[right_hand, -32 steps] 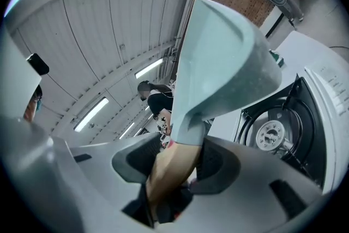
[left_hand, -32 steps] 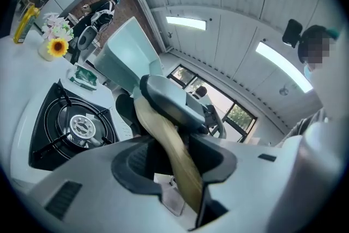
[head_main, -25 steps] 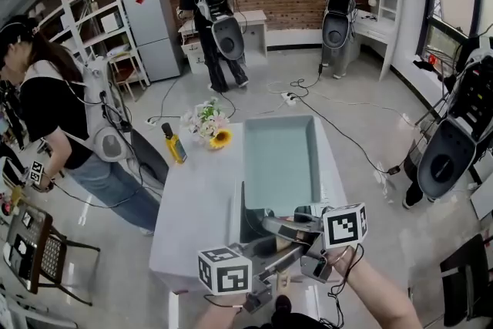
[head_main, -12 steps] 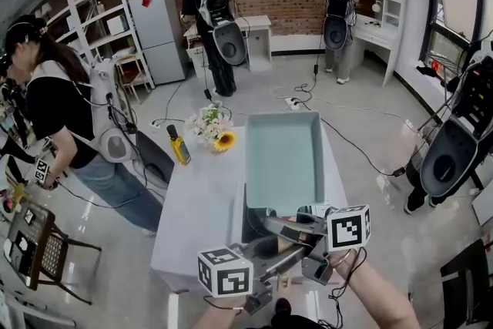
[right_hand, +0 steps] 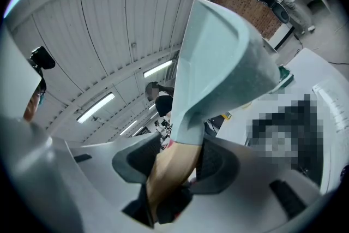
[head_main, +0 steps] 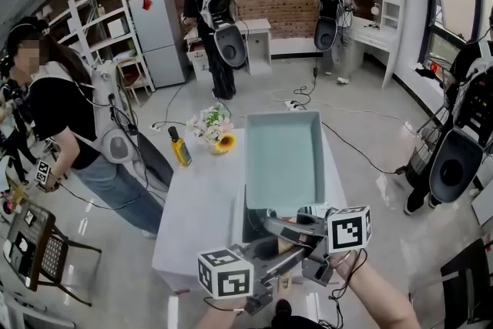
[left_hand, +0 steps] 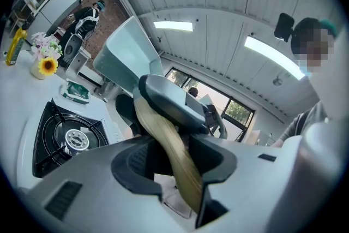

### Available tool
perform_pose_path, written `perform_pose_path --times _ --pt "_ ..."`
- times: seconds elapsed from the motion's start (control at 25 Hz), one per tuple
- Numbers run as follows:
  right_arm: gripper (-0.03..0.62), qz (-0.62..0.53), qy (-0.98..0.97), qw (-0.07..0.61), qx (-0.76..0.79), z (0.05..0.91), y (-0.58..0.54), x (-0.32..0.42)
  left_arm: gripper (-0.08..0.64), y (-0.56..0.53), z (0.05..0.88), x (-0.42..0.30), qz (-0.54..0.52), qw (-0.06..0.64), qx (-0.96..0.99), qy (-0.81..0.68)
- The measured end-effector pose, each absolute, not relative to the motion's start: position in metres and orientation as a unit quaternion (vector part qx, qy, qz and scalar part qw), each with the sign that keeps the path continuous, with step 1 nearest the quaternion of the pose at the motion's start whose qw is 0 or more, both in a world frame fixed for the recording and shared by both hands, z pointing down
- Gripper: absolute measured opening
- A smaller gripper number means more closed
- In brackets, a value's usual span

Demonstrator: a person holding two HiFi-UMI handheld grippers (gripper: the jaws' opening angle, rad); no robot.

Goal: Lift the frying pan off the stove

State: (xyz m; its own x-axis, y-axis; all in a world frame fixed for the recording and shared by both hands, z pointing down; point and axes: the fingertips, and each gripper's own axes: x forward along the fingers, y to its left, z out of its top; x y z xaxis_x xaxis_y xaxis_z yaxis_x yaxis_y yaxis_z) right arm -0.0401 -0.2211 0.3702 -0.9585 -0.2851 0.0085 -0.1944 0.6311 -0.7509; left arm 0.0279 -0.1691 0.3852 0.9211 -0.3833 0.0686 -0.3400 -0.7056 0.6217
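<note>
I hold a pale teal, rectangular frying pan [head_main: 281,162] by its wooden handle [left_hand: 170,156], and it appears to be clear of the black gas stove [left_hand: 64,136] at the near edge of the white table [head_main: 199,204]. My left gripper [left_hand: 174,163] is clamped on the handle. My right gripper [right_hand: 177,163] is clamped on it too, just below the pan's body. One stove burner is bare in the left gripper view, so I judge the lift nearly done. To finish well, both clamps need to squeeze evenly, because the smooth rounded wood could twist between the pads. The pan looks tilted, its far end riding high, so I would level it gently rather than jerk it. I would also move both hands together, so that neither one levers against the other. A yellow bottle [head_main: 179,146] and flowers [head_main: 212,127] stand near the table's far left corner, well apart from the pan.
</note>
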Motion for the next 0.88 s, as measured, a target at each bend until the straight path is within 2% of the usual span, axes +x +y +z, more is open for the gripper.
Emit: perform_pose_path --times 0.88 --pt "0.178 -0.394 0.908 0.053 -0.135 0.3646 -0.2225 -0.0395 0.167 -0.1714 0.3809 0.0292 -0.030 0.321 0.926 -0.196"
